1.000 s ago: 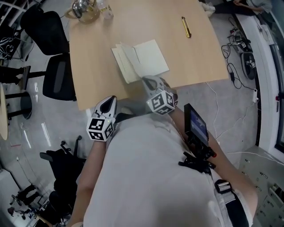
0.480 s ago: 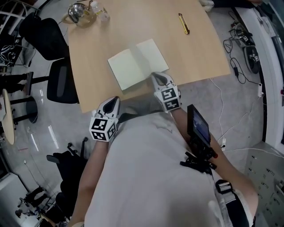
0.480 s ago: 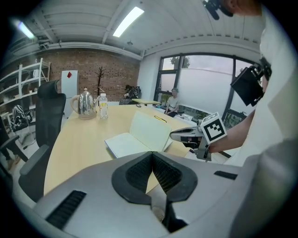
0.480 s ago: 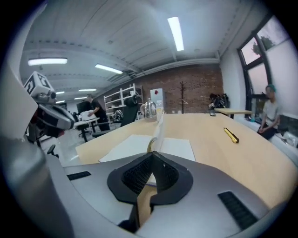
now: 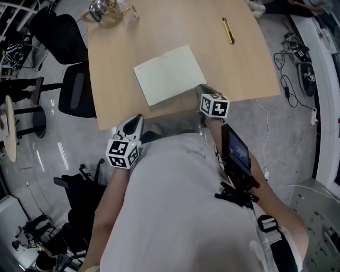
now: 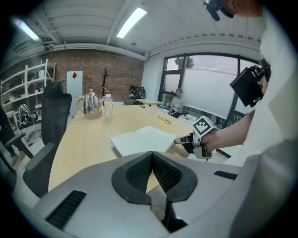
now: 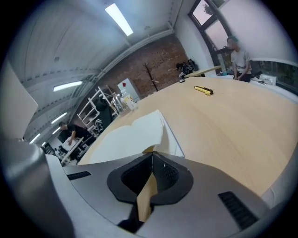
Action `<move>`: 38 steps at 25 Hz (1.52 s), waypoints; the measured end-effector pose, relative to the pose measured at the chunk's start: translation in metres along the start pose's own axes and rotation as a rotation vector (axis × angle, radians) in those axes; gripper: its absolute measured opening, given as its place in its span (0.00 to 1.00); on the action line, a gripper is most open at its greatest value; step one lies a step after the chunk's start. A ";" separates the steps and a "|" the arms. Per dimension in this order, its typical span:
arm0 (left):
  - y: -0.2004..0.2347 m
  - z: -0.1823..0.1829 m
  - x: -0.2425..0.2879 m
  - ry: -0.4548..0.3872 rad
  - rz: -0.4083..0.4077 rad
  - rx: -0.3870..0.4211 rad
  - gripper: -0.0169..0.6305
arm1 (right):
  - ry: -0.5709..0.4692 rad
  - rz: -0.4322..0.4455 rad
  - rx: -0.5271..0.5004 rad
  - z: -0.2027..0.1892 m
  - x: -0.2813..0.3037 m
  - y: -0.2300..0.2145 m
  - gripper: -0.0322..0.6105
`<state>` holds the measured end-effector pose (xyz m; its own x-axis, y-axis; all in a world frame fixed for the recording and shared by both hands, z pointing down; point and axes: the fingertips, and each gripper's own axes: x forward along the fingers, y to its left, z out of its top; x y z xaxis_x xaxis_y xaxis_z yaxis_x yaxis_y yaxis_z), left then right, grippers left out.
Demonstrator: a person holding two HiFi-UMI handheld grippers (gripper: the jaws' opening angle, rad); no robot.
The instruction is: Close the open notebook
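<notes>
hovering right gripper [image 7: 152, 157], jaws pressed together, empty, just short of notebook [image 5: 169, 74] near corner. notebook open flat on table [image 5: 239, 64], ahead of both grippers. likely light, floppy pages; slip under right cover edge, flip over. left gripper [image 6: 152, 157] closed tight, empty, back off table edge.

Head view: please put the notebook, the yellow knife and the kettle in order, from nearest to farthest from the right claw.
1. Notebook: lying open, just left of the right claw, at the near edge of the table.
2. Yellow knife: far side, towards the right.
3. Kettle: far left corner.
</notes>
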<state>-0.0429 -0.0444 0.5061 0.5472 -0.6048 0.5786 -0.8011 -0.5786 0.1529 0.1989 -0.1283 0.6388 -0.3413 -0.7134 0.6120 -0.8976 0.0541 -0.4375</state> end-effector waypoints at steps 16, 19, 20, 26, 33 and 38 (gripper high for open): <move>0.001 -0.045 -0.018 0.082 -0.026 -0.075 0.04 | -0.046 -0.223 -0.450 0.010 -0.036 0.003 0.08; 0.007 -0.048 -0.026 0.065 -0.021 -0.099 0.04 | -0.048 -0.222 -0.634 0.006 -0.040 0.032 0.17; 0.008 -0.049 -0.029 0.057 -0.021 -0.106 0.03 | -0.049 -0.201 -0.693 0.003 -0.039 0.045 0.18; 0.024 -0.074 -0.060 0.019 0.005 -0.166 0.03 | -0.028 -0.007 -1.007 -0.028 -0.023 0.136 0.20; 0.040 -0.102 -0.088 -0.016 0.097 -0.285 0.03 | 0.066 0.098 -1.399 -0.062 0.009 0.181 0.27; 0.066 -0.131 -0.120 -0.033 0.131 -0.324 0.03 | 0.122 -0.006 -1.514 -0.081 0.042 0.190 0.28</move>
<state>-0.1936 0.0617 0.5514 0.4382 -0.6827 0.5847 -0.8974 -0.2947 0.3285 -0.0084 -0.0914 0.6349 -0.2884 -0.6600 0.6937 -0.3052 0.7500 0.5868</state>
